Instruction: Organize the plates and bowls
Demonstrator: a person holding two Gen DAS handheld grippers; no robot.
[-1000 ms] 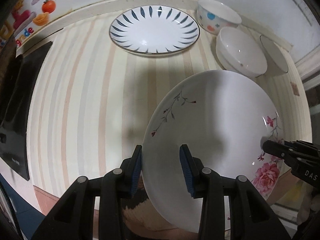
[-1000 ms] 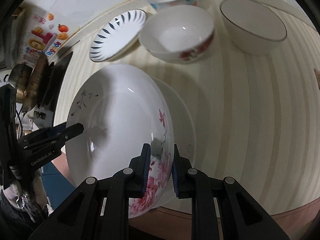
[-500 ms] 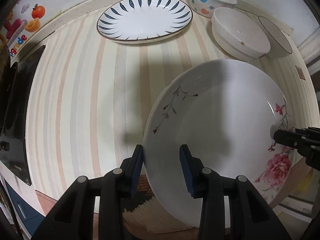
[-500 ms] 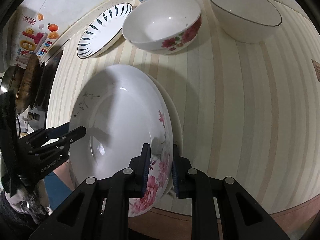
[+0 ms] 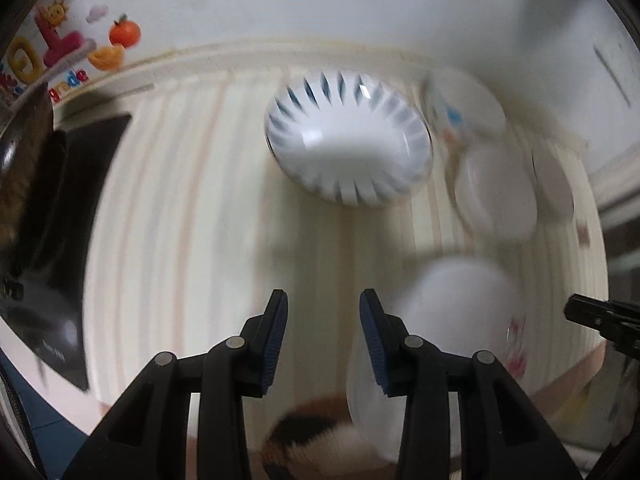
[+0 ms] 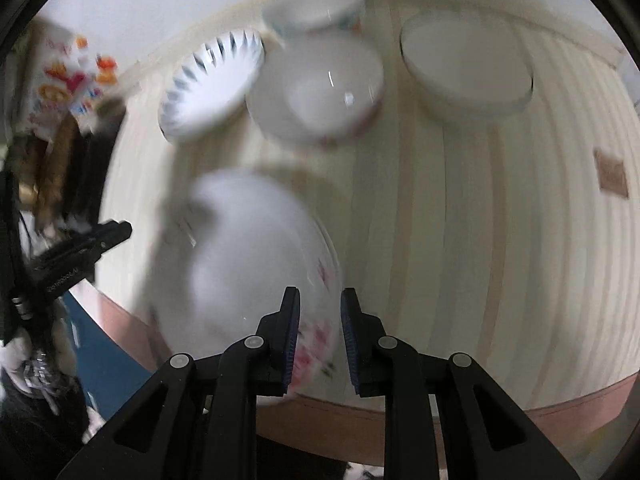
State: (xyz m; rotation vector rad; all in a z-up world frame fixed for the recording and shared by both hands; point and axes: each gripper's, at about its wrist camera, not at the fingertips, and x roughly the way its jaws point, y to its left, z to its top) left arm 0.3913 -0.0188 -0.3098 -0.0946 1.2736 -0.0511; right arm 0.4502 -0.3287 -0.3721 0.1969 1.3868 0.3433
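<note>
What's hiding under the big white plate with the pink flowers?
Around the big round white plate with pink flowers, only the cream striped tabletop shows. Whatever is right beneath the plate is covered by it, and the picture is blurry too.

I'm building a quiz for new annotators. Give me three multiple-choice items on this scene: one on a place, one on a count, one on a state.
1. Where does the blue-rayed plate lie?
A. at the back of the table, near the wall
B. inside a bowl
C. on the floor

2. How many bowls stand on the table?
A. one
B. three
C. five

3. What is between the jaws of the left tool?
A. a plate rim
B. a bowl
C. nothing

Answers:
1 A: it rests flat on the table close to the wall edge.
2 B: the right wrist view shows three, grouped beside the blue-rayed plate.
3 C: only the striped table shows through the gap.
</note>
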